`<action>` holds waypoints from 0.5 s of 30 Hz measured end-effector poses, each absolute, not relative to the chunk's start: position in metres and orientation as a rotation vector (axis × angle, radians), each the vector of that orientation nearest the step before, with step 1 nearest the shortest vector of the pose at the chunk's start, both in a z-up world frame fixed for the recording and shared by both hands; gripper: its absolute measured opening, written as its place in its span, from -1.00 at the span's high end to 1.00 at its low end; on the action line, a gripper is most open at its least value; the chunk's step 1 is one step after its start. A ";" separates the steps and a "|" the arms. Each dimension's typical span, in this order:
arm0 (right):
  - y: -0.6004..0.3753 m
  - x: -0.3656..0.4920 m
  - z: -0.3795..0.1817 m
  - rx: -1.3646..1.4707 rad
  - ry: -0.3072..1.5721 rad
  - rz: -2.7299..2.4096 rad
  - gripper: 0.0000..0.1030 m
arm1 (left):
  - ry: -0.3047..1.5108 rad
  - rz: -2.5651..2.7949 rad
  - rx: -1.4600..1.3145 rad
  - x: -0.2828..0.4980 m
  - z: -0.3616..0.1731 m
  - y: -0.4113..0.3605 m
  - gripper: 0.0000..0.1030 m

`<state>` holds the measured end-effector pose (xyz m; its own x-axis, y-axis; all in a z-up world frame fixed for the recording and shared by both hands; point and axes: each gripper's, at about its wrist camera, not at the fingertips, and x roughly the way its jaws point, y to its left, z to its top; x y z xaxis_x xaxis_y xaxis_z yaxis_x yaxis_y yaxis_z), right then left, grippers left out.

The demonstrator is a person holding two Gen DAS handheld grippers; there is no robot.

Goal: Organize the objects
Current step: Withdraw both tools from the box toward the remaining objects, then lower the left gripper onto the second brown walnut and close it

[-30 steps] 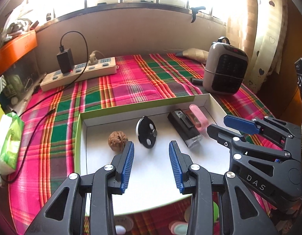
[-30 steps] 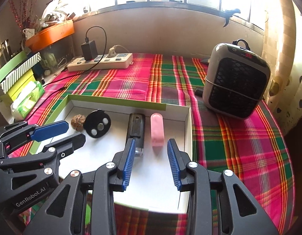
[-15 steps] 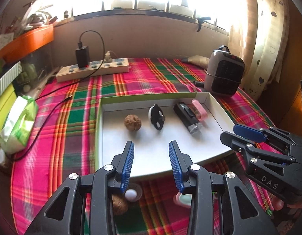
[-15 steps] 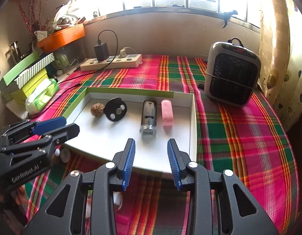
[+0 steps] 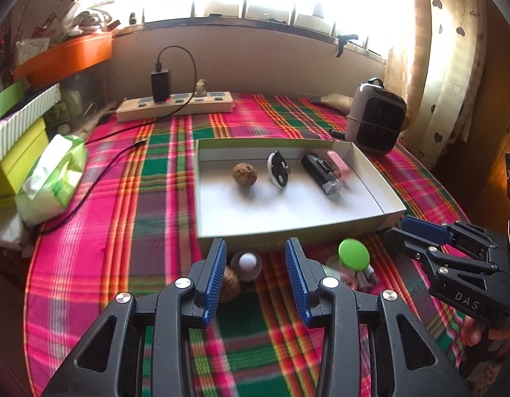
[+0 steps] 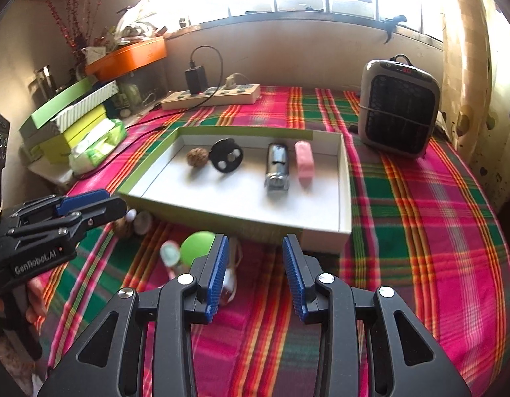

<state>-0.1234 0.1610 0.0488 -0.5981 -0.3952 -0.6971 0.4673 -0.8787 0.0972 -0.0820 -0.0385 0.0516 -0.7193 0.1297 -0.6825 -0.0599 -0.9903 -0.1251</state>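
Right, the left hand-held gripper (image 5: 256,278) has its blue pads standing apart with nothing between them; its jaws have just been opening a touch further, and it hangs above the loose bits lying in front of the tray. Just beyond its pads sit a small white ball (image 5: 247,260) in a brownish cup and, tucked against the left pad, a walnut (image 5: 230,287). The right hand-held gripper (image 6: 255,278) is parted too and empty, angled down at the plaid surface (image 6: 420,205) beside a green disc (image 6: 198,246) and a pale pink-and-mint piece (image 6: 169,255). Both tools look poised over this near cluster, which I judge to be the pile not yet sorted. Beyond it, the shallow tray (image 5: 202,198) with the green rim already holds a neat row along its far wall: another walnut (image 5: 244,174), a black round piece with pale spots (image 5: 278,172) standing on edge, a dark bar with a silvery end (image 5: 322,174) and a pink block (image 5: 339,162). They are spaced side by side, likely to leave the nearer white floor free for more. Farther back stand a power strip (image 5: 175,107), a small heater (image 6: 399,113) and a tissue pack (image 5: 53,178), all well apart from the tray.
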 end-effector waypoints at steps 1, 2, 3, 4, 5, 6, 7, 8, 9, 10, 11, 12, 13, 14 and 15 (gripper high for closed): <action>0.160 -0.120 0.048 1.027 0.136 -2.434 0.30 | -0.144 2.819 -1.128 -0.080 0.052 -0.040 0.26; 0.160 -0.116 0.048 1.023 0.139 -2.430 0.29 | -0.145 2.824 -1.124 -0.077 0.052 -0.042 0.24; 0.160 -0.114 0.048 1.018 0.139 -2.425 0.29 | -0.147 2.827 -1.120 -0.074 0.052 -0.043 0.23; 0.160 -0.110 0.047 1.014 0.133 -2.415 0.28 | -0.151 2.827 -1.114 -0.071 0.053 -0.044 0.23; 0.159 -0.109 0.047 1.014 0.127 -2.408 0.20 | -0.160 2.826 -1.111 -0.068 0.052 -0.047 0.22; 0.159 -0.106 0.046 1.012 0.119 -2.399 0.13 | -0.165 2.825 -1.115 -0.066 0.051 -0.048 0.22; 0.159 -0.104 0.045 1.011 0.111 -2.387 0.12 | -0.170 2.827 -1.124 -0.064 0.049 -0.050 0.21; 0.158 -0.102 0.043 1.013 0.112 -2.381 0.12 | -0.174 2.830 -1.130 -0.063 0.047 -0.052 0.20; 0.158 -0.101 0.043 1.014 0.113 -2.378 0.12 | -0.177 2.831 -1.137 -0.062 0.045 -0.054 0.20; 0.157 -0.099 0.041 1.016 0.116 -2.375 0.12 | -0.179 2.828 -1.146 -0.060 0.043 -0.055 0.20; 0.156 -0.098 0.040 1.018 0.116 -2.369 0.12 | -0.184 2.827 -1.154 -0.059 0.040 -0.057 0.20; 0.156 -0.097 0.040 1.017 0.115 -2.363 0.12 | -0.190 2.827 -1.166 -0.058 0.037 -0.059 0.20; 0.155 -0.095 0.039 1.016 0.114 -2.353 0.12 | -0.195 2.825 -1.178 -0.058 0.035 -0.060 0.20; 0.153 -0.093 0.038 1.015 0.115 -2.345 0.12 | -0.202 2.826 -1.191 -0.057 0.032 -0.062 0.20; 0.152 -0.092 0.037 1.015 0.118 -2.337 0.12 | -0.205 2.827 -1.193 -0.057 0.030 -0.063 0.20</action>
